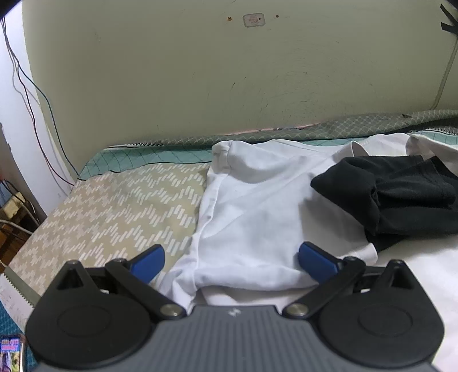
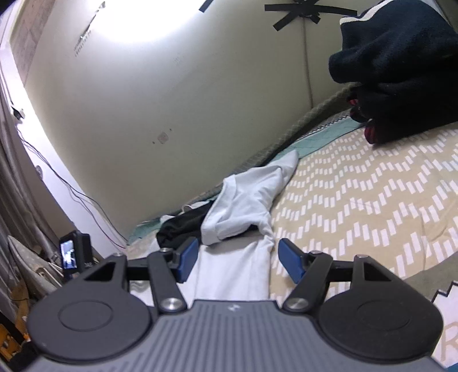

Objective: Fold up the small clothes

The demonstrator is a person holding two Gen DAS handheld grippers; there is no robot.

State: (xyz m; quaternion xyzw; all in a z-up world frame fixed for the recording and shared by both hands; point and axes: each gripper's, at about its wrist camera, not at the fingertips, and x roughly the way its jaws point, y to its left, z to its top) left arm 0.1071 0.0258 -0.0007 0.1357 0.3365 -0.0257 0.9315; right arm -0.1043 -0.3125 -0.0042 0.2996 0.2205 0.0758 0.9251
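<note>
Working on a bed with a beige chevron cover (image 1: 114, 211), you have both tools over a white garment (image 1: 257, 211) that lies spread near the wall (image 1: 200, 71).

Left gripper (image 1: 231, 261): blue pads spread wide. Near hem of the white garment sits bunched between them. The right-hand pad (image 1: 316, 261) lies against the cloth edge; the left-hand pad (image 1: 147, 264) stands off it, over bare cover. Nothing pinched.

Right gripper (image 2: 237, 261): jaws parted, about two-thirds wide. A strip of the white garment (image 2: 234, 274) runs between the pads toward the camera. Neither pad clearly presses it; the left one (image 2: 187, 261) is just beside the cloth edge, the right one (image 2: 292, 263) apart from it. Not a grip.

Garment notes: in your left view it lies fairly flat, a rolled seam down its left side, one sleeve or corner up by the teal quilted edge (image 1: 148, 160) of the bedding. In your right view its far part is folded over on itself, a rumpled hump with a point reaching toward the wall.

Other cloth: a black garment (image 1: 400, 194) heaped on the white one's right side in the left view; the same dark cloth (image 2: 183, 229) shows to the left of the hump in the right view. A larger dark bundle (image 2: 400, 71) sits on the cover at upper right, well apart, red showing under it.

Surroundings: loose wires (image 1: 34, 100) down the wall at left; black tape strips (image 2: 300, 13) high on the wall; a small lit screen (image 2: 68, 254) at left beyond the bed.
</note>
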